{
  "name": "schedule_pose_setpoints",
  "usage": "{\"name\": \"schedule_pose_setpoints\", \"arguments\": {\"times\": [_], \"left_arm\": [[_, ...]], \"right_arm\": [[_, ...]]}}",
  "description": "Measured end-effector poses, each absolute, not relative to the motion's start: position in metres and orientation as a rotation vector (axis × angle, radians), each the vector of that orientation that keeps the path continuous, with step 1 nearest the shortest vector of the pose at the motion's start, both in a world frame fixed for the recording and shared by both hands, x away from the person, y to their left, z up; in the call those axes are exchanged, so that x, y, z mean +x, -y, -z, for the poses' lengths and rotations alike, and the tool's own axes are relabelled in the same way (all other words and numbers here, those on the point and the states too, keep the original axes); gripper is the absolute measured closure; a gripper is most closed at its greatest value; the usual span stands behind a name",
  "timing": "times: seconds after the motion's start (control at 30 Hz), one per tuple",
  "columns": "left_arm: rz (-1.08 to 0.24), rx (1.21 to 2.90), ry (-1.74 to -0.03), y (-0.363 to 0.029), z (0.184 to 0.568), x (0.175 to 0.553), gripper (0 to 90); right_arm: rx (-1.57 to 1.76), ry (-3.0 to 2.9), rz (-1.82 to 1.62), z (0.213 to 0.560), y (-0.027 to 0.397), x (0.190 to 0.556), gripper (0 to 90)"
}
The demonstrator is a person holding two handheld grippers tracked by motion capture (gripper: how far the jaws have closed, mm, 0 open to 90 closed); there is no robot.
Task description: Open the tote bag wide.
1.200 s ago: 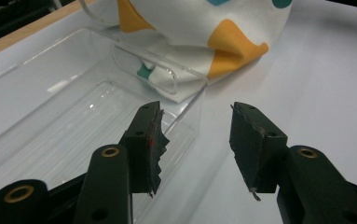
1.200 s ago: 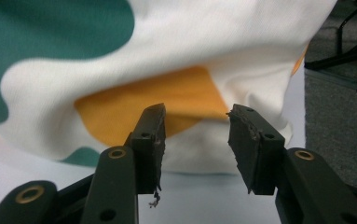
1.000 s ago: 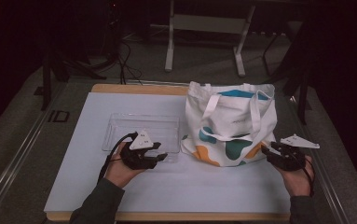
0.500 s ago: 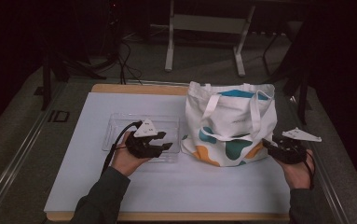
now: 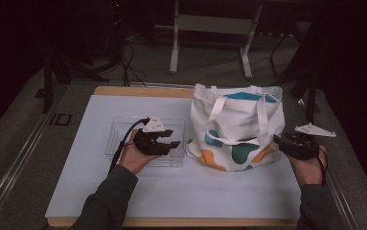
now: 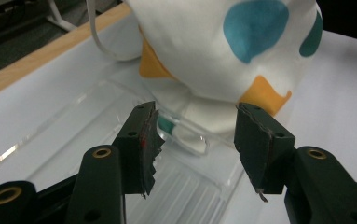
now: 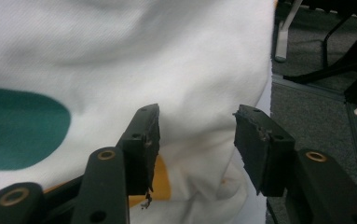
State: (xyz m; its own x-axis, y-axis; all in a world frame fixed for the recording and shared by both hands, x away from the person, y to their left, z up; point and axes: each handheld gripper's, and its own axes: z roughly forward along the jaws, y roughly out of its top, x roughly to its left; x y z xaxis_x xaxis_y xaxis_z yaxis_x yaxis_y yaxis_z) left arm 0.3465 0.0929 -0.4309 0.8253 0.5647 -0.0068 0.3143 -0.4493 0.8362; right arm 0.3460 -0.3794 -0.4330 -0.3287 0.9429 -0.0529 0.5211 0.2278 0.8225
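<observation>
A white tote bag (image 5: 238, 125) with teal and orange patches stands on the white table top (image 5: 210, 191), its handles hanging down the front. A clear plastic tray (image 5: 119, 132) lies just left of it. My left gripper (image 5: 175, 143) hovers over the tray's right end and points at the bag's lower left corner. In the left gripper view the gripper (image 6: 197, 109) is open, with the bag (image 6: 213, 46) and the tray (image 6: 73, 121) ahead. My right gripper (image 5: 278, 140) sits by the bag's lower right corner. In the right gripper view that gripper (image 7: 197, 109) is open too, close to the cloth (image 7: 120, 56). Both pairs of jaws have just been opening, with nothing between them.
The table's wooden far edge (image 5: 143, 90) runs behind the tray. The right hand is near the table's right edge (image 5: 332, 191). Beyond the table, a metal frame (image 5: 210, 28) and cables (image 5: 128, 62) stand on grey carpet.
Both hands have lifted and moved forward. The left gripper has slid right over the tray toward the bag, and the right one has closed in on the bag's right corner. Both pairs of jaws stand wider.
</observation>
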Motion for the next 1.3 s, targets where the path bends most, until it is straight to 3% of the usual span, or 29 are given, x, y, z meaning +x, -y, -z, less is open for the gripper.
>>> {"name": "schedule_pose_setpoints", "arguments": {"times": [0.43,0.67,0.97,1.3], "left_arm": [[-0.353,2.061,-0.662,-0.076,0.423,0.368,42.9],[-0.340,2.059,-0.685,-0.067,0.423,0.384,34.5],[-0.276,2.064,-0.674,-0.054,0.426,0.406,34.3],[-0.247,2.089,-0.685,-0.040,0.430,0.422,36.7]], "right_arm": [[1.355,-1.954,-0.986,0.426,0.383,0.369,42.0],[1.375,-1.964,-0.980,0.425,0.387,0.383,35.7],[1.394,-2.001,-1.022,0.423,0.395,0.401,28.3],[1.423,-2.088,-1.094,0.428,0.404,0.415,30.7]]}}
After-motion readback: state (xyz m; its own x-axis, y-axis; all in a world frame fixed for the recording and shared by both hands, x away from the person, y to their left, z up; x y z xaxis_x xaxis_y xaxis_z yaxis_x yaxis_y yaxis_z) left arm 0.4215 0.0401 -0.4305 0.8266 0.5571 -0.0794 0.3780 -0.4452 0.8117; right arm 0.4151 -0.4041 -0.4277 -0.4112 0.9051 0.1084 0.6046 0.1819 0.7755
